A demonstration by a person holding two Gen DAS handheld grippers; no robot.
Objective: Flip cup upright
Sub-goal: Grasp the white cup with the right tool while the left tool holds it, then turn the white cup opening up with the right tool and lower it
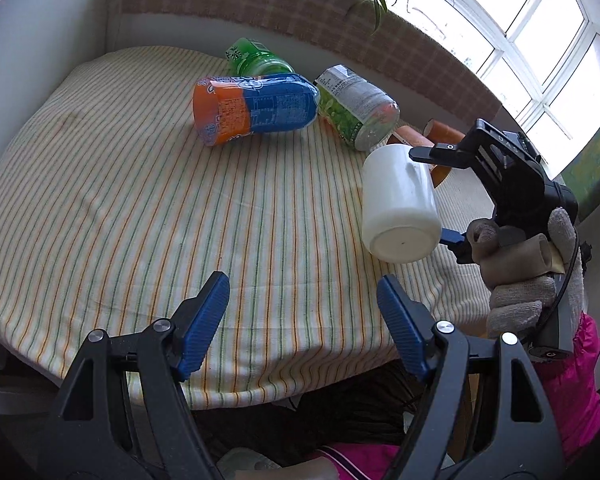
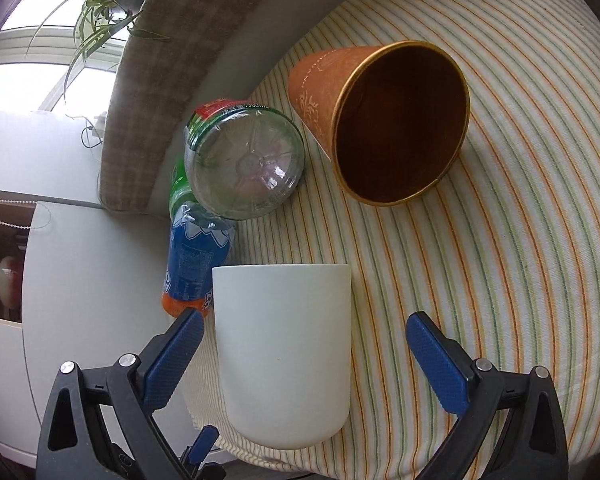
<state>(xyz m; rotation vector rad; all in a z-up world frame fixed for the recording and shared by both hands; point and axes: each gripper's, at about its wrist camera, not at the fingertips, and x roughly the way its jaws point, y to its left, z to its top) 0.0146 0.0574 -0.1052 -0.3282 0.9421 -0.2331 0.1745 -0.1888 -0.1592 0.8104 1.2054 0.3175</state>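
Note:
A white cup (image 1: 400, 204) lies on its side on the striped tablecloth, its flat base toward the left wrist camera. In the right wrist view the white cup (image 2: 284, 352) sits between the blue pads, which stand apart from its walls. My right gripper (image 2: 304, 360) is open around the cup; it also shows in the left wrist view (image 1: 436, 196), one finger over the cup and one below. My left gripper (image 1: 304, 320) is open and empty near the table's front edge, left of the cup.
An orange paper cup (image 2: 396, 120) lies on its side beyond the white cup. Three plastic bottles lie at the back: an orange-blue bottle (image 1: 252, 106), a green bottle (image 1: 260, 60), a clear green-label bottle (image 1: 356, 108). The round table (image 1: 100, 200) drops off at the front.

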